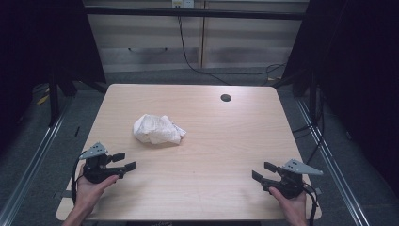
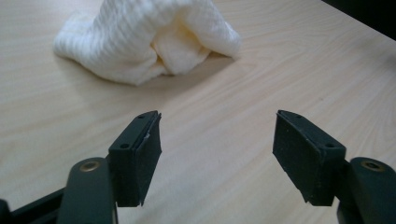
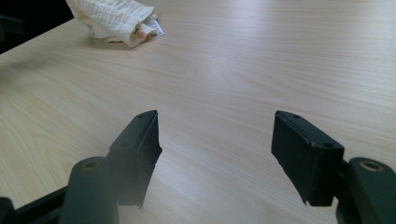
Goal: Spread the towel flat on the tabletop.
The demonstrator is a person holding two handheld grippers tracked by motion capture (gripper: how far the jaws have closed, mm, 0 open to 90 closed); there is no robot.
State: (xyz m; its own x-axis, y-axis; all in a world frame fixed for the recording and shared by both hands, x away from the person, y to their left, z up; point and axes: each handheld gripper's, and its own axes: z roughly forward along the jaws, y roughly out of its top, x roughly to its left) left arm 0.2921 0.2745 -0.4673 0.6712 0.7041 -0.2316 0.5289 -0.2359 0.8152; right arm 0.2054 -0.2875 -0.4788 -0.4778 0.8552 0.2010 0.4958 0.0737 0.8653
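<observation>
Cloth, white, waffle-textured, possibly a towel, lies crumpled on pale wood-grain counter; left claw and right claw rest low, both open, empty.

The cloth looks like soft white woven fabric with a fine waffle-like rib, matt and crumpled; the table is pale wood-grain laminate, smooth with a faint sheen; the left gripper and right gripper have matt black, rubbery-looking pads on smooth dark plastic arms; each carries a flat grey plate of dull finish.
</observation>
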